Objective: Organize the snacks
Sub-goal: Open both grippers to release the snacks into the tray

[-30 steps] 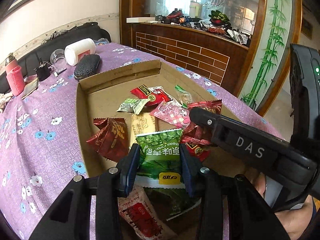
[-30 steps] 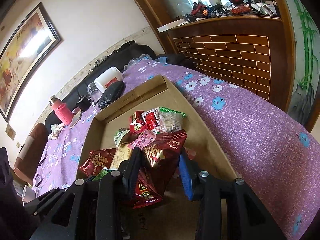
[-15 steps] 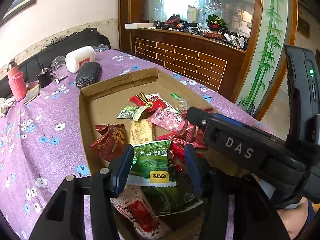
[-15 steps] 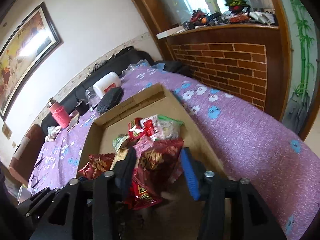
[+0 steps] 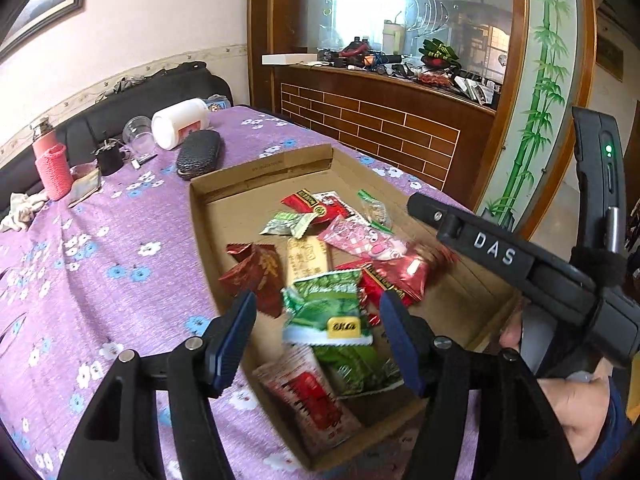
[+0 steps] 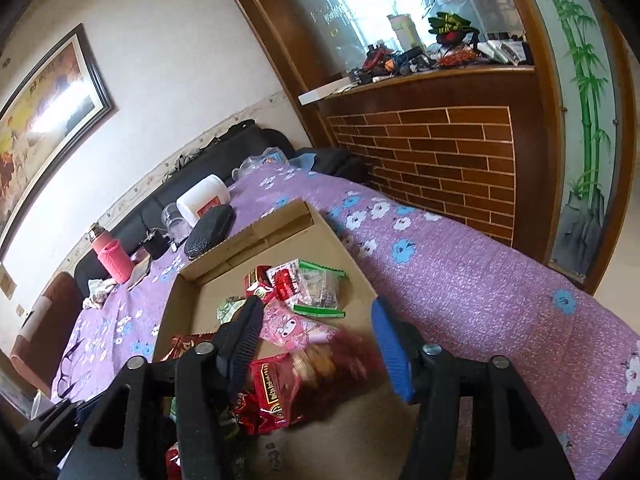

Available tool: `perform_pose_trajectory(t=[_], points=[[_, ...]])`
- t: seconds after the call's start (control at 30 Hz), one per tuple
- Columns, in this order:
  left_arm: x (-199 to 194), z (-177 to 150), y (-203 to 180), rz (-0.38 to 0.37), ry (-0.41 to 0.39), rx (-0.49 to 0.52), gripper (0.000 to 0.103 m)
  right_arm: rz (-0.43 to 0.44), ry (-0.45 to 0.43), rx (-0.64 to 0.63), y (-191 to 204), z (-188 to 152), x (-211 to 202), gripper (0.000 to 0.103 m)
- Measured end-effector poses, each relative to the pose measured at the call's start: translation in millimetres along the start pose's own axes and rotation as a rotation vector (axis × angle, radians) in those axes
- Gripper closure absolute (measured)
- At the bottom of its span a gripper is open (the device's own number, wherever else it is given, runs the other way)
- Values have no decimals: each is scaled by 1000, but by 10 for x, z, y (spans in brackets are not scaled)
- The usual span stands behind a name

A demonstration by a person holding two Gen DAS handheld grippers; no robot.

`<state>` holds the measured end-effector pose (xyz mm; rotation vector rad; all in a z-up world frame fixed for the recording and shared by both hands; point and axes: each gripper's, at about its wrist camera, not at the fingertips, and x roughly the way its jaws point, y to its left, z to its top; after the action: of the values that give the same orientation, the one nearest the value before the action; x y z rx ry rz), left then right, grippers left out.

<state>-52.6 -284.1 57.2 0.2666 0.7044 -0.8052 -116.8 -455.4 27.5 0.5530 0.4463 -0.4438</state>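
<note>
Daylight pours through the window (image 5: 360,4), blown out white. Glare hits the framed painting (image 6: 52,108) left of it. Edges bend fisheye-style, corners dark. Dark red packet (image 6: 340,356) is motion-smeared.

Home living room: sofa (image 6: 224,152), framed painting (image 6: 48,96)

A framed painting (image 6: 48,108) hangs on the pale wall above a black sofa (image 6: 224,152).

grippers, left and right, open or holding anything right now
left gripper: jaws opening, green snack packet between them, not gripped
right gripper: jaws opening, blurred red snack packet loose between them
</note>
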Motion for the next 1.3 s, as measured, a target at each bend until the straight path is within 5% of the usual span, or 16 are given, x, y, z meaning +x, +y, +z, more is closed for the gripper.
perform_pose_trajectory(t=[1.3], points=[[-52, -226, -13, 77, -8, 54, 36, -18, 26, -88, 152, -57, 47, 38]])
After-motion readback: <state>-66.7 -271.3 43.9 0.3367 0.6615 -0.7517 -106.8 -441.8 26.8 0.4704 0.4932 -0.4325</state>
